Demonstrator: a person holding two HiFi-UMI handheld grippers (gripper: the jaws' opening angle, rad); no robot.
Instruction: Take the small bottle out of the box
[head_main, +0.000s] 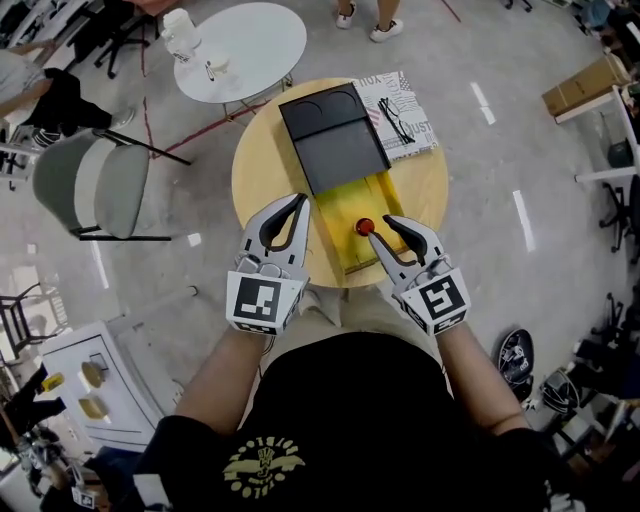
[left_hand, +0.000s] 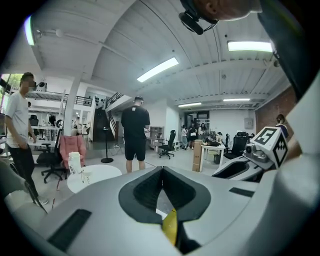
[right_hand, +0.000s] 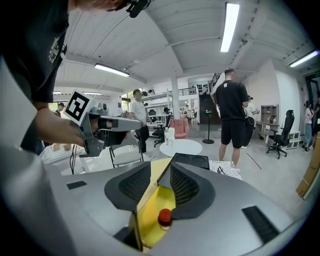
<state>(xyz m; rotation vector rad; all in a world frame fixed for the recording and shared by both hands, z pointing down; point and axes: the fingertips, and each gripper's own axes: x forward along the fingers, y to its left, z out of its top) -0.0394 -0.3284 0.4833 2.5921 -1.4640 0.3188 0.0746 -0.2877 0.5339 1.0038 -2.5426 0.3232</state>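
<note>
A yellow box (head_main: 345, 215) lies open on the round wooden table (head_main: 260, 165), its black lid (head_main: 330, 125) slid to the far end. The small bottle with a red cap (head_main: 365, 227) stands inside the box. My right gripper (head_main: 381, 228) hovers over the box's right side, its tips just right of the cap. In the right gripper view its jaws (right_hand: 161, 172) stand apart and the bottle (right_hand: 164, 218) shows low in the gap, with no pad pressing on it. My left gripper (head_main: 300, 204) is shut and empty at the box's left edge, its tips (left_hand: 161, 170) meeting.
A printed magazine with glasses (head_main: 402, 110) lies on the table's far right. Beyond stands a white round table (head_main: 250, 45) with a jug (head_main: 181, 35). A grey chair (head_main: 100, 185) is at the left. Several people stand in the room (left_hand: 135, 132).
</note>
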